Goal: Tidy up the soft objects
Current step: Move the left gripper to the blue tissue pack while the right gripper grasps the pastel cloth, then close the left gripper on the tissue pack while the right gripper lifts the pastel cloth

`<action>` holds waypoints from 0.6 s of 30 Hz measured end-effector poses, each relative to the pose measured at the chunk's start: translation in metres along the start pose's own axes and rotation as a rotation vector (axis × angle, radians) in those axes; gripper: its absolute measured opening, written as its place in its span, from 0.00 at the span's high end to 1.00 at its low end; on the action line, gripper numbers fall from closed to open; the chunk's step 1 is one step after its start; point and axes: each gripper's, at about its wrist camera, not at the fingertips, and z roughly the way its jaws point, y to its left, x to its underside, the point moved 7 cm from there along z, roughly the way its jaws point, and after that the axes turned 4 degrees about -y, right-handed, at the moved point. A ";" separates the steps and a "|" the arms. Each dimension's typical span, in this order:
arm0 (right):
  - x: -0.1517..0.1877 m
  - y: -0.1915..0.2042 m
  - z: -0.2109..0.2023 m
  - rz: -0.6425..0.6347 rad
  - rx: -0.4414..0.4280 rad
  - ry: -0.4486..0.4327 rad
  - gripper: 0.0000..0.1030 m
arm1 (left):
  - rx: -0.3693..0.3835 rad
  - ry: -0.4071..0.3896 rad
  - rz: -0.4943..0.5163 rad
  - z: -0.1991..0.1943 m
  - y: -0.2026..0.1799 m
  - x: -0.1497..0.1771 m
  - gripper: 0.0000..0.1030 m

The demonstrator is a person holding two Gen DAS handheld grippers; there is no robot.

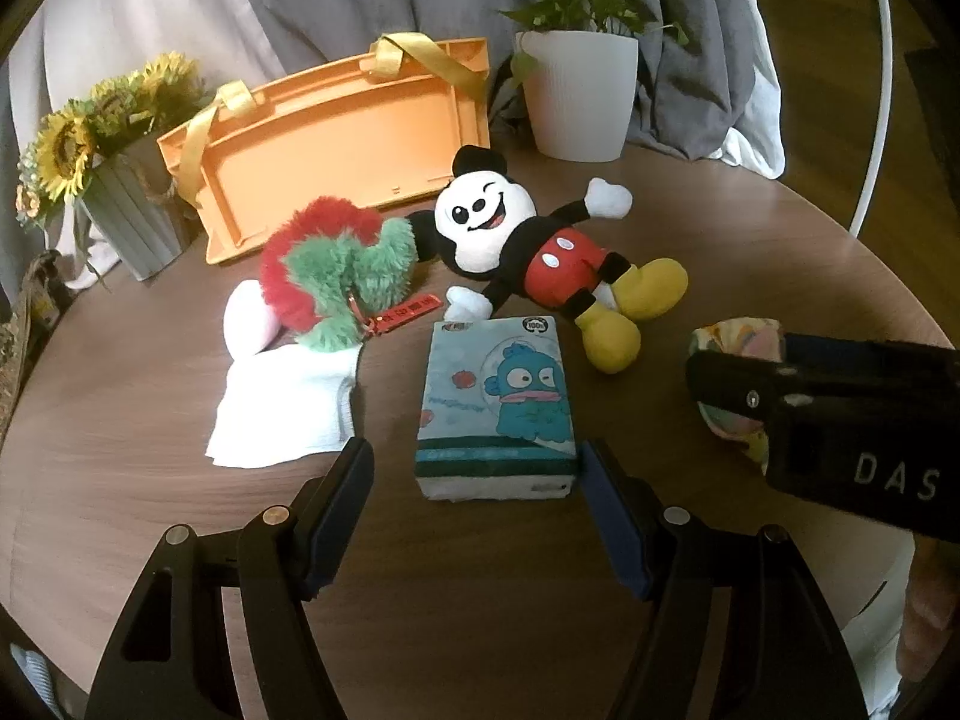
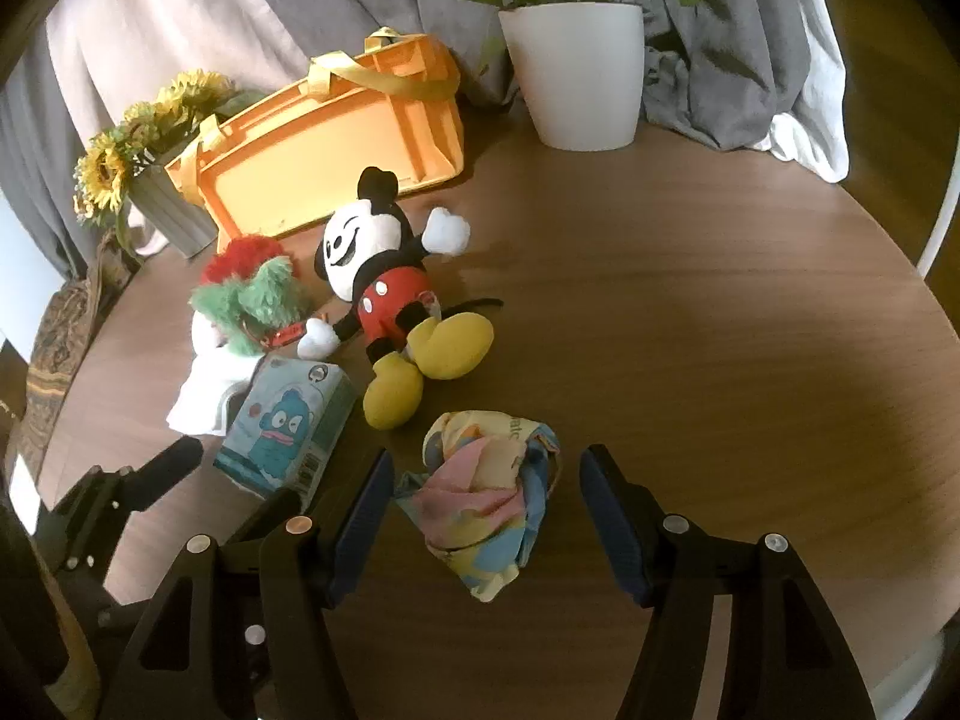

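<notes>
Right gripper [image 1: 840, 414] hides pastel cloth [image 1: 741, 336], prob. half.

Count on the desk [image 2: 690, 312]: two plush toys, one mouse plush [image 2: 384, 282] and one red-and-green fuzzy plush [image 2: 252, 294], both beyond the tongs. One tissue pack [image 1: 498, 402] between the left tongs [image 1: 474, 468]. One crumpled pastel cloth [image 2: 486, 498] between the right tongs [image 2: 486, 468]. One white folded cloth [image 1: 288, 408] left of the left tongs. One orange bag [image 1: 336, 138]. Two pots: one sunflower pot [image 1: 129, 222], one white plant pot [image 2: 576, 72].
</notes>
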 end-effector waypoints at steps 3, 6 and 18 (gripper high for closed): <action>0.001 -0.002 0.003 0.008 -0.001 0.008 0.37 | 0.003 0.006 0.001 0.005 0.000 0.000 0.32; 0.003 -0.001 0.006 0.012 -0.002 0.016 0.39 | 0.012 0.009 -0.002 0.009 -0.001 0.000 0.33; 0.008 0.004 0.004 -0.034 0.011 0.028 0.59 | 0.057 0.021 -0.038 0.009 -0.002 0.003 0.50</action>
